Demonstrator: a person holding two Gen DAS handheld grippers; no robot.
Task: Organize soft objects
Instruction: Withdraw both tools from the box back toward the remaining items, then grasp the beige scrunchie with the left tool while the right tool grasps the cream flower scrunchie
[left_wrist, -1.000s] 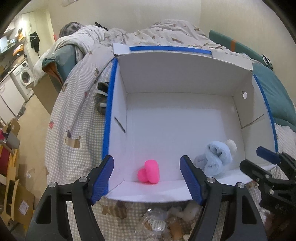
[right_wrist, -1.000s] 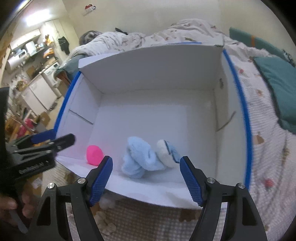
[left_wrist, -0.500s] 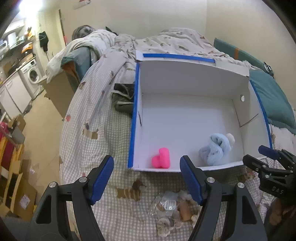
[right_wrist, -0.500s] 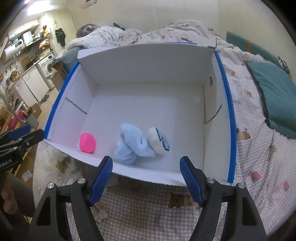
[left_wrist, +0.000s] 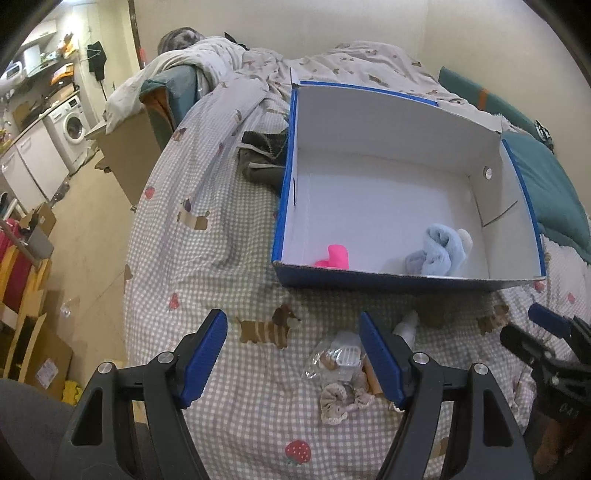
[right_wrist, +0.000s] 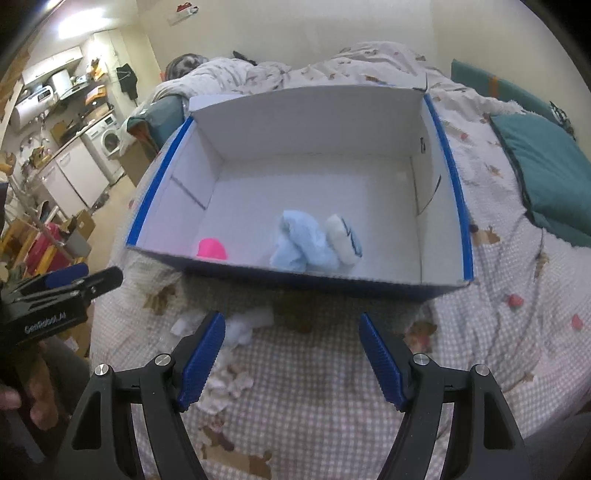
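Note:
A white box with blue edges (left_wrist: 406, 280) (right_wrist: 332, 284) lies open on the bed. Inside it are a pink soft toy (left_wrist: 334, 256) (right_wrist: 211, 249) and a light blue cloth bundle (left_wrist: 439, 251) (right_wrist: 301, 242) with a white piece (right_wrist: 343, 236) beside it. A small pile of soft items, a frilly scrunchie (left_wrist: 341, 400) and a clear packet (left_wrist: 338, 356), lies on the checked bedcover in front of the box; white fluff (right_wrist: 243, 325) shows in the right wrist view. My left gripper (left_wrist: 293, 356) is open and empty, above the bedcover just left of the pile. My right gripper (right_wrist: 291, 358) is open and empty, in front of the box.
A teal pillow (right_wrist: 543, 177) lies right of the box. A dark garment (left_wrist: 262, 158) lies at the box's far left. Rumpled bedding (left_wrist: 332, 62) fills the far end. The bed edge drops to the floor on the left, with cardboard boxes (left_wrist: 37, 354) and a washing machine (left_wrist: 72, 129).
Both grippers have pulled back and away from the box, which now sits farther off. The pile on the bedcover has come into fuller view. Both stay open.

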